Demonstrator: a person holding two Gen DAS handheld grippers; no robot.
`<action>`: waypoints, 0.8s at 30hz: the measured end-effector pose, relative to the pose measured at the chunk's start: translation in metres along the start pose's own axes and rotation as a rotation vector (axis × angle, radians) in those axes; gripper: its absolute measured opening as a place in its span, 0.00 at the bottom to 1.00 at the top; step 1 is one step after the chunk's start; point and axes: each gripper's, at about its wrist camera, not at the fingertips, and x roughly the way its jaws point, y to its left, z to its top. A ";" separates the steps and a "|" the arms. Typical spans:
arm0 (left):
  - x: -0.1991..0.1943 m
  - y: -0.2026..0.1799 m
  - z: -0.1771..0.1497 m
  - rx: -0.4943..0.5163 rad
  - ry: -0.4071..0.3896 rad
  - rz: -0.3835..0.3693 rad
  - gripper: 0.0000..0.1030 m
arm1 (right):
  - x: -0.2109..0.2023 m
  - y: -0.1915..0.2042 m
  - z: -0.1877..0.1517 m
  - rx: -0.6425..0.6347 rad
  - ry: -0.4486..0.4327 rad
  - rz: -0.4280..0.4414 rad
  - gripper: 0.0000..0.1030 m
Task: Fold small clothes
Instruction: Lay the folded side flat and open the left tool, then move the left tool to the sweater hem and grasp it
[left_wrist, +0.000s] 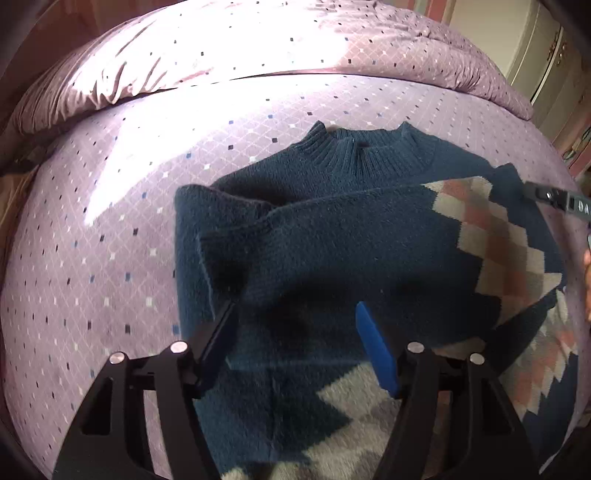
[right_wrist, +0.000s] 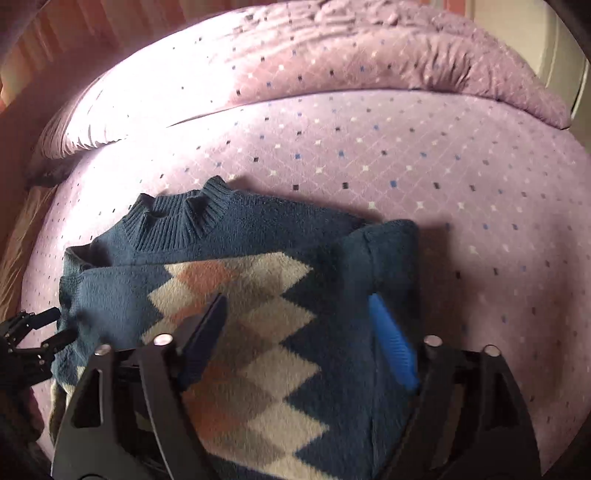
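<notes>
Two black gripper arms fill the bottom of each wrist view, each pair tipped with one dark pad and one bright blue pad. Seen from the left wrist, the left gripper (left_wrist: 295, 314) has its fingers spread apart above a small dark teal knitted sweater (left_wrist: 332, 240), with nothing pinched between the pads; the fabric lies beneath them. From the right wrist, the right gripper (right_wrist: 299, 317) is likewise spread wide over the same sweater (right_wrist: 240, 295), its pads apart and gripping nothing.

Lying flat on a lilac bed sheet (right_wrist: 443, 184) printed with a fine diamond grid and small blue, black and white squares, the sweater has its ribbed collar (right_wrist: 177, 221) pointing away from the cameras. A band of cream, salmon and grey diamonds runs down its front. Both sleeves are folded inward over the body: one plain teal sleeve crosses the chest in the left wrist view, and a folded shoulder edge sits just beside the blue pad in the right wrist view.

At the left edge of the right wrist view, the tips of the left gripper show beside the sweater's side. Beyond the sweater a matching lilac quilt (left_wrist: 258, 48) lies bunched across the far end of the bed, with bright sunlight washing over it and part of the sheet
</notes>
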 end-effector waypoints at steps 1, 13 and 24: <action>-0.006 0.002 -0.008 -0.020 -0.004 -0.017 0.67 | -0.012 0.002 -0.017 -0.009 -0.022 -0.021 0.83; 0.018 0.010 -0.067 -0.023 0.003 0.024 0.75 | 0.002 0.019 -0.121 -0.221 -0.053 -0.223 0.79; -0.006 0.006 -0.064 -0.061 0.069 0.036 0.80 | -0.016 0.018 -0.099 -0.205 0.037 -0.159 0.85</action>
